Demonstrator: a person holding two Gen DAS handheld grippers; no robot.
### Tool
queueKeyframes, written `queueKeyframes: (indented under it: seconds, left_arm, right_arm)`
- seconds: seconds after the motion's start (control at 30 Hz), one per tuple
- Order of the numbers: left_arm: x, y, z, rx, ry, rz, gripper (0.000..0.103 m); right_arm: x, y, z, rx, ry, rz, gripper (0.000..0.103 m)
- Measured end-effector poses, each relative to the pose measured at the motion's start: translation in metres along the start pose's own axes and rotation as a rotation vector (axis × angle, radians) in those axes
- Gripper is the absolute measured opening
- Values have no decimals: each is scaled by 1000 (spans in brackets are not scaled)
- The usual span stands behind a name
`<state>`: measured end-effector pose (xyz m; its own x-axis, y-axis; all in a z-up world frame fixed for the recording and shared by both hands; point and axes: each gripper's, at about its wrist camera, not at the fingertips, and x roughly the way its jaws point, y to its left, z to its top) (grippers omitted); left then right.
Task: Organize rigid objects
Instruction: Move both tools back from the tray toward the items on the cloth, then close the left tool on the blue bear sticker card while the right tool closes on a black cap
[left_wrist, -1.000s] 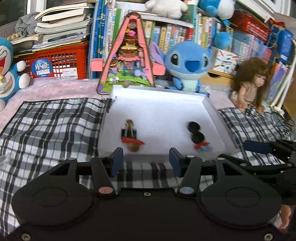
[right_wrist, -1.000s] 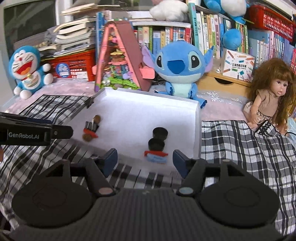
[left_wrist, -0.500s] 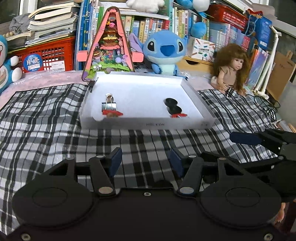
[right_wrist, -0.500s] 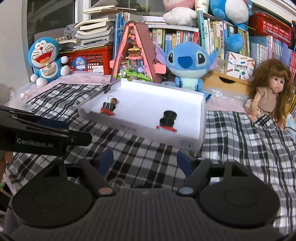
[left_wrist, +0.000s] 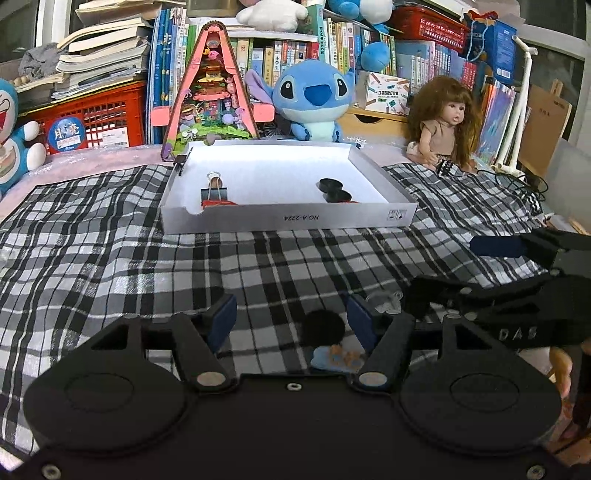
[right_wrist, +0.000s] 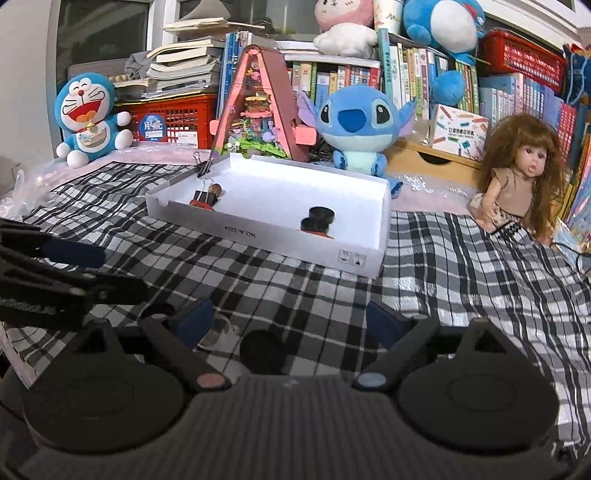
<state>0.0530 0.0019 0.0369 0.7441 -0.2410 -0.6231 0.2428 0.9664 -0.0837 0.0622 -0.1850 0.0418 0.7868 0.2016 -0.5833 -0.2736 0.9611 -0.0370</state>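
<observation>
A white shallow box (left_wrist: 288, 219) (right_wrist: 266, 236) sits on the checked cloth. It holds a black binder clip (left_wrist: 214, 192) (right_wrist: 205, 195) at the left and two black round discs (left_wrist: 334, 189) (right_wrist: 318, 219) at the right. My left gripper (left_wrist: 291, 319) is open and empty, low over the cloth; a black disc (left_wrist: 323, 328) and a small blue piece (left_wrist: 338, 360) lie between its fingers. My right gripper (right_wrist: 291, 321) is open and empty; the same black disc (right_wrist: 263, 350) and a small clear object (right_wrist: 218, 330) lie between its fingers.
Behind the box stand a pink triangular toy house (left_wrist: 210, 96), a blue Stitch plush (left_wrist: 314, 99), a doll (left_wrist: 445, 122) at the right and a Doraemon plush (right_wrist: 90, 118) at the left. Books and a red crate (left_wrist: 96, 118) fill the back. Another binder clip (right_wrist: 203, 166) grips the box's far left corner.
Both grippers have pulled back from the box and dropped low over the cloth. The black disc, blue piece and clear object have come into view near them. Both stay open.
</observation>
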Motion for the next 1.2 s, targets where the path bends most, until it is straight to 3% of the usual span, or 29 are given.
queueKeyframes:
  seconds: [0.43, 0.57, 0.7, 0.83, 0.93, 1.1, 1.2]
  left_arm:
    - [-2, -14, -38, 49, 37, -34, 63]
    - [2, -21, -40, 75, 51, -57, 49]
    - [5, -29, -40, 112, 39, -64, 46]
    - [14, -32, -40, 131, 41, -62, 35]
    - [16, -32, -38, 128, 34, -57, 35]
    - [14, -31, -37, 127, 33, -59, 35]
    - [12, -27, -36, 112, 33, -53, 35]
  right_arm:
    - [-1, 4, -21, -73, 27, 9, 94]
    - [0, 10, -24, -110, 32, 20, 90]
    - [3, 10, -25, -112, 36, 43, 83]
    - [9, 8, -25, -106, 49, 60, 79]
    - [13, 7, -24, -105, 55, 76, 76]
    - [22, 5, -24, -77, 95, 121, 44]
    - [20, 5, -24, -72, 92, 118, 37]
